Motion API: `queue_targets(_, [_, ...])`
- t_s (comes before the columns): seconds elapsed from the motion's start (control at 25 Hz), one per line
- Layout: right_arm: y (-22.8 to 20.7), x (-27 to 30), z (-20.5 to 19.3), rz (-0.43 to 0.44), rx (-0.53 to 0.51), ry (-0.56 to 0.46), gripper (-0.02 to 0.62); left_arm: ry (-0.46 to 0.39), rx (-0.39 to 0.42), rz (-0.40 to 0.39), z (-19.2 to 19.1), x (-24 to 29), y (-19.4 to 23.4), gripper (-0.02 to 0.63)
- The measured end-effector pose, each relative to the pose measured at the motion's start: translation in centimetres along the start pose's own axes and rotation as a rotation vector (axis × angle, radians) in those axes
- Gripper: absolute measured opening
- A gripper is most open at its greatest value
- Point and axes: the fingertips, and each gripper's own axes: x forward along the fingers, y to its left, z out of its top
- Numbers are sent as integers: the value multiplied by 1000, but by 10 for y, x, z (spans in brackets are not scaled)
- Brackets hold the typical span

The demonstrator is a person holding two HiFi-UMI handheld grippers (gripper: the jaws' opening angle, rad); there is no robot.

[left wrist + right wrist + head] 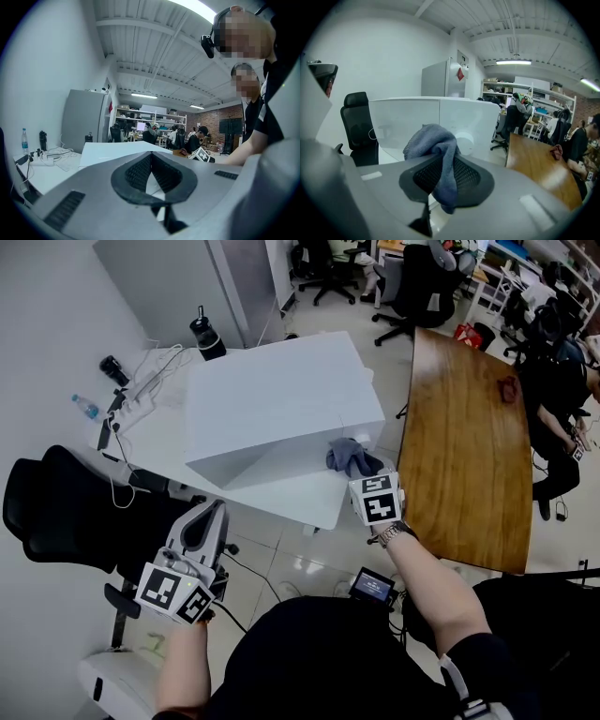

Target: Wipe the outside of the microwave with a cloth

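A white microwave (281, 399) sits on a white table (309, 502), its front towards the person, with a long wooden table (469, 427) to its right and a black chair (66, 512) to the left. The only print close by is the black-and-white square markers on the two gripper cubes; these are patterns, not words. A red label (460, 74) on the tall grey cabinet (438, 79) is too small to read.

The right forearm, with a wristwatch (392, 534), reaches forward. The right gripper (361, 471) tilts downward at the microwave's front right corner, near the round knob (465, 143). Its jaws pinch a blue-grey cloth (349, 457), which bunches above them and hangs down between them. Whether the cloth touches the microwave's face cannot be told.

The left hand is low at the person's left. The left gripper (217, 508) lies about level, pointing towards the table edge, its jaws pressed together with nothing between them.
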Motion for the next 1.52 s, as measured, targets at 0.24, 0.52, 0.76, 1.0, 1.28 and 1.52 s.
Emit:
queue_targets(0.24, [-12, -12, -2, 9, 2, -11, 67, 0, -4, 1, -2, 7, -17, 5])
queue_targets(0.52, [-26, -33, 3, 20, 11, -43, 67, 0, -11, -12, -6, 15, -36, 5])
queue_targets(0.76, [-5, -70, 43, 182, -18, -180, 67, 13, -7, -64, -9, 24, -53, 5])
queue_targets(1.0, [47, -124, 84, 479, -87, -302, 67, 48, 21, -212, -14, 41, -81, 134])
queue_targets(1.28, [108, -200, 115, 864, -199, -409, 67, 25, 74, -411, -4, 47, -127, 262])
queue_targets(1.52, [135, -239, 108, 1067, -272, -405, 69, -25, 28, -528, 10, 29, -155, 268])
